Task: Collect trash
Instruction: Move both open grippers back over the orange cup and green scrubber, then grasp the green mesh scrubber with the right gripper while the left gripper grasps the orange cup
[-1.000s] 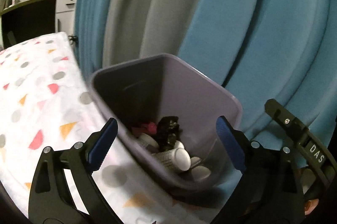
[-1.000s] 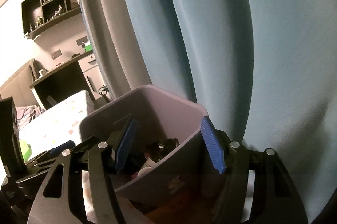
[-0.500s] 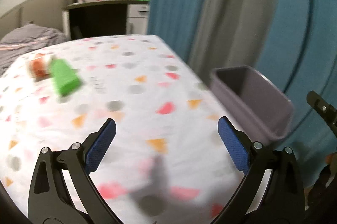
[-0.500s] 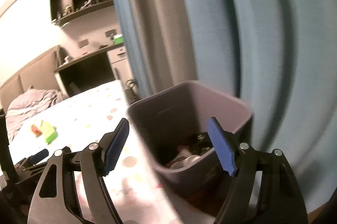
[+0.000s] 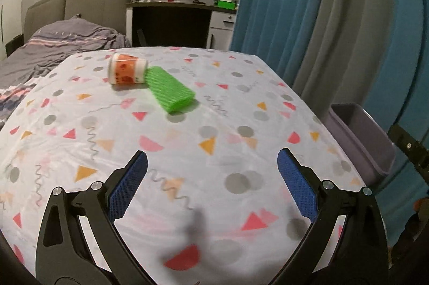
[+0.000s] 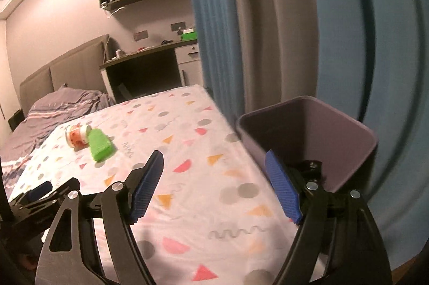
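An orange-and-white cup [image 5: 126, 69] lies on its side on the patterned tablecloth, touching a green ribbed packet [image 5: 170, 89]. Both also show in the right wrist view, the cup [image 6: 77, 135] and the packet [image 6: 99, 145]. A grey bin [image 5: 360, 136] stands off the table's right edge; in the right wrist view the bin [image 6: 308, 134] is close, its contents hidden. My left gripper [image 5: 211, 185] is open and empty over the table's near part. My right gripper [image 6: 214, 185] is open and empty over the table edge beside the bin.
The table [image 5: 214, 150] has a white cloth with coloured shapes. Blue and grey curtains [image 5: 321, 16] hang at the right behind the bin. A bed [image 5: 53, 43] and a dark desk [image 5: 174, 22] stand beyond the table's far edge.
Both grippers have swung left, away from looking into the bin, toward the table. The cup and green packet have come into view. Both grippers stay open.
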Action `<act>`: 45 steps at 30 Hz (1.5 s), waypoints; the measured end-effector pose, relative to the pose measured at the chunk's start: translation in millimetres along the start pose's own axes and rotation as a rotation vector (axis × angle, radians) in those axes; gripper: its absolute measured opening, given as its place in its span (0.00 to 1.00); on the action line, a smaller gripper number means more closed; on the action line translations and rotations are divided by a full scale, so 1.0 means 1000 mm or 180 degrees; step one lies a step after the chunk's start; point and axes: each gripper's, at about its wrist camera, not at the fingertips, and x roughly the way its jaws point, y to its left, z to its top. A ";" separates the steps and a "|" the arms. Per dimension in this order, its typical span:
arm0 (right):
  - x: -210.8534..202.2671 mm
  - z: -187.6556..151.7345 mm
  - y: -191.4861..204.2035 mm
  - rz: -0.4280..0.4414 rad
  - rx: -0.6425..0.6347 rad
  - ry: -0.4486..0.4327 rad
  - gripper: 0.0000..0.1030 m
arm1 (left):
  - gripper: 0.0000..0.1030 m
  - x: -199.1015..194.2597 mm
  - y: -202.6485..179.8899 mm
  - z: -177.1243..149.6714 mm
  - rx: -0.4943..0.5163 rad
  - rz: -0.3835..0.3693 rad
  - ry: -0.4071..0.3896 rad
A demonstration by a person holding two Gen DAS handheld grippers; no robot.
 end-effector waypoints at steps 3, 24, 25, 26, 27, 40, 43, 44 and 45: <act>0.009 0.000 0.017 0.0026 -0.0083 0.0067 0.75 | 0.93 -0.002 0.014 0.002 -0.0051 0.0004 -0.0010; 0.163 -0.006 0.217 0.0709 -0.1051 0.0791 0.75 | 0.93 0.033 0.178 0.061 -0.0327 0.0174 -0.0138; 0.168 -0.007 0.221 0.0707 -0.1069 0.0820 0.75 | 0.93 0.040 0.182 0.065 -0.0316 0.0150 -0.0115; 0.173 -0.006 0.226 0.0708 -0.1078 0.0844 0.75 | 0.93 0.049 0.186 0.070 -0.0297 0.0158 -0.0086; 0.178 -0.006 0.231 0.0724 -0.1085 0.0879 0.75 | 0.93 0.056 0.187 0.073 -0.0279 0.0142 -0.0083; 0.224 -0.013 0.254 0.0784 -0.1181 0.1242 0.55 | 0.73 0.136 0.212 0.107 -0.0258 -0.0341 0.0072; 0.225 -0.014 0.252 0.0839 -0.1144 0.1312 0.52 | 0.65 0.151 0.214 0.113 -0.0292 -0.0518 0.0153; 0.225 -0.015 0.252 0.0865 -0.1141 0.1337 0.50 | 0.64 0.153 0.214 0.115 -0.0291 -0.0537 0.0147; 0.226 -0.015 0.251 0.0888 -0.1133 0.1356 0.49 | 0.63 0.156 0.213 0.117 -0.0269 -0.0586 0.0151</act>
